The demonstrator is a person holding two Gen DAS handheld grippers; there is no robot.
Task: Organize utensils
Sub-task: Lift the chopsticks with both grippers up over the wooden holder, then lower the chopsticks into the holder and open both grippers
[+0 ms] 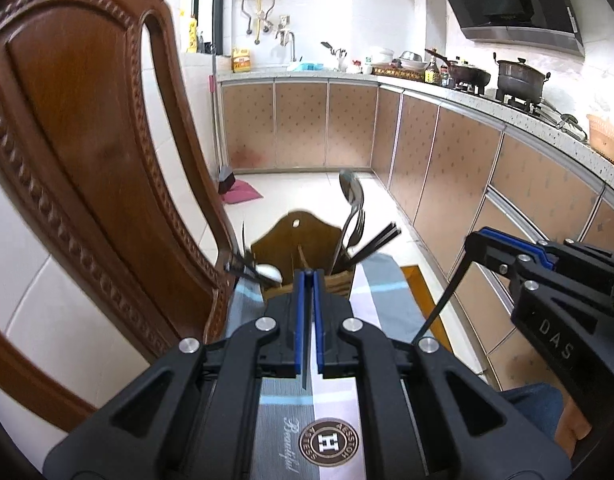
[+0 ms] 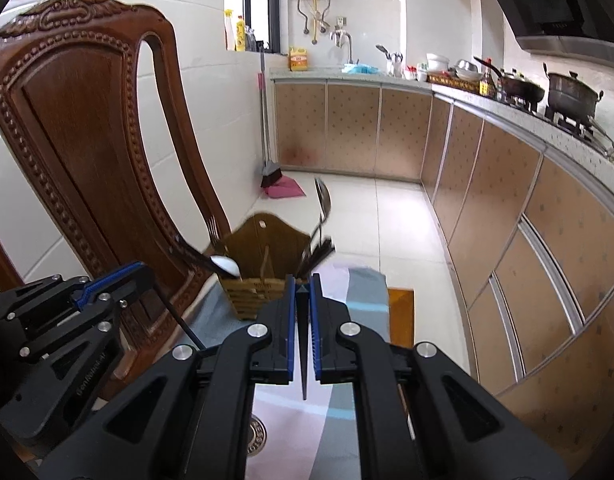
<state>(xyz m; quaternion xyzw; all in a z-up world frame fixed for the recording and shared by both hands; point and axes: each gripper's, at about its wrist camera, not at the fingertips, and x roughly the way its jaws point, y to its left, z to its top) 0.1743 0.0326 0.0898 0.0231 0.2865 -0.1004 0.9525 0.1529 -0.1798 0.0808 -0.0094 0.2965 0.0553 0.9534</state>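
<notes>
A wooden utensil holder (image 1: pixel 307 236) (image 2: pixel 255 296) stands on the striped cloth ahead of both grippers. It holds a metal spoon (image 1: pixel 351 190), a fork (image 1: pixel 357 224), black chopsticks (image 1: pixel 377 242) and a white spoon (image 1: pixel 269 272). My left gripper (image 1: pixel 309 276) is shut on a thin black chopstick (image 1: pixel 304 376), just short of the holder's front. My right gripper (image 2: pixel 303 280) is shut on another black chopstick (image 2: pixel 303 340). Each view shows the other gripper alongside: the right gripper (image 1: pixel 473 240) and the left gripper (image 2: pixel 143 272), each with its chopstick hanging down.
A carved wooden chair back (image 1: pixel 87 140) rises close on the left, touching the holder's side. The striped cloth (image 1: pixel 379 304) covers the surface. Kitchen cabinets (image 2: pixel 507 200) and a worktop with pots run along the right; a broom (image 2: pixel 269 168) leans by the far wall.
</notes>
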